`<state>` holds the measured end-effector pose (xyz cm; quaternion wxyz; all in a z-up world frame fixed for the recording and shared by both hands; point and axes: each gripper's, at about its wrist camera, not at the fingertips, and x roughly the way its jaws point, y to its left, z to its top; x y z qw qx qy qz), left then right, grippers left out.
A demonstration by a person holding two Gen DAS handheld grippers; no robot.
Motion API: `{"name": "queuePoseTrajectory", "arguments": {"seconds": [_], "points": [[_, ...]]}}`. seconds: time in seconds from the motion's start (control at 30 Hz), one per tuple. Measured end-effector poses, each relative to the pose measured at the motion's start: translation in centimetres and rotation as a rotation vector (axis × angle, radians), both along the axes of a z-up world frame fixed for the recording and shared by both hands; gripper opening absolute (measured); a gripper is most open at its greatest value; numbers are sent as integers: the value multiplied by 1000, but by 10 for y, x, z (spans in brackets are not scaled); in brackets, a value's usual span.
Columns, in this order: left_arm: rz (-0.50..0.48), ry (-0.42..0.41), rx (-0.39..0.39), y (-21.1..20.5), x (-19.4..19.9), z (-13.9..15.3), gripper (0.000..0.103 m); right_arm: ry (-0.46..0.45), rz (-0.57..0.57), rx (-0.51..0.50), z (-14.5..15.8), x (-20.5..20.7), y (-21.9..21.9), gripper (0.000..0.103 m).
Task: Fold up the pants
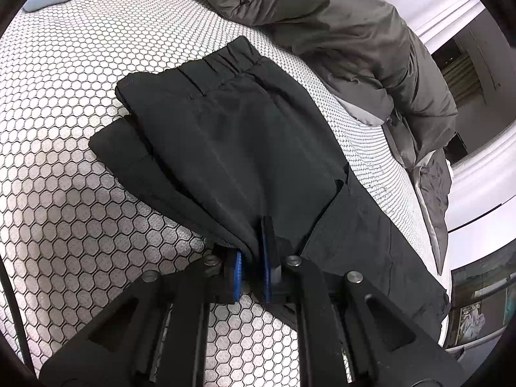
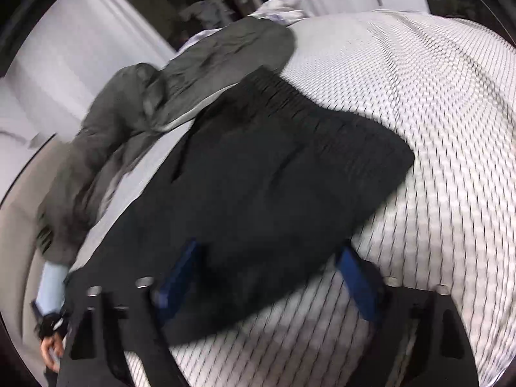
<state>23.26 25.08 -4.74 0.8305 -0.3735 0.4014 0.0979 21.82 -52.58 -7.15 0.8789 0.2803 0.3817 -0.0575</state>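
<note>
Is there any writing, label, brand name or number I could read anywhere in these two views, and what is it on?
None: no readable text in either view.
The black pants show no tag or logo.
The grey jacket shows none either.
The right wrist view is too blurred to show fine print.

Quick headcount: one pair of black pants with an elastic waistband (image 1: 238,148), folded over on itself. One crumpled grey-brown puffy quilt (image 1: 338,25) bunched up behind it. One white bed cover with a black honeycomb print (image 1: 64,129) under everything. Two black handheld grippers with blue-padded fingers, the left gripper (image 1: 253,267) and the right gripper (image 2: 267,277). One bare hand (image 2: 50,353) at the right camera's bottom-left edge.
</note>
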Motion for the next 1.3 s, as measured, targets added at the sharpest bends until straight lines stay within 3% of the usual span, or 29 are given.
{"name": "queuePoseTrajectory", "arguments": {"seconds": [0.07, 0.13, 0.23, 0.43, 0.6, 0.67, 0.73, 0.77, 0.87, 0.9, 0.97, 1.1, 1.17, 1.23, 1.3], "points": [[-6, 3, 5, 0, 2, 1, 7, 20, -7, 30, -4, 22, -4, 62], [-6, -7, 16, 0, -1, 5, 7, 21, -10, 81, -5, 33, -10, 29], [-9, -36, 31, 0, -13, 15, 5, -15, -8, 62, 7, 27, 0, 19], [-20, -83, 65, 8, -65, 35, 4, -73, 44, 34, 28, -37, 10, 16], [-47, -77, 96, 16, -123, 31, 5, -64, 108, 43, 26, -103, 17, 19], [-60, -57, 118, 18, -134, 25, 8, -40, 144, 7, 21, -113, 22, 26], [-64, -55, 137, 16, -145, 26, 11, -17, 142, -29, 19, -124, 23, 49], [-70, -54, 160, 13, -150, 29, 13, -19, 131, -32, 20, -128, 22, 52], [-77, -50, 262, -2, -164, 42, 47, -63, 94, -15, 28, -142, 13, 63], [-76, -60, 297, -8, -170, 48, 64, -72, 74, -6, 30, -145, 7, 68], [-82, -89, 360, -23, -180, 60, 80, -57, 18, -24, 31, -148, -5, 71], [-141, -122, 416, -53, -189, 75, 88, -69, -44, 32, 27, -146, -20, 71], [-168, -136, 415, -66, -189, 78, 102, -62, -62, 32, 22, -142, -23, 66], [-202, -143, 408, -83, -185, 79, 102, -57, -69, 9, 19, -138, -24, 39], [-231, -137, 408, -97, -175, 76, 102, -57, -71, -24, 16, -138, -22, 30]]}}
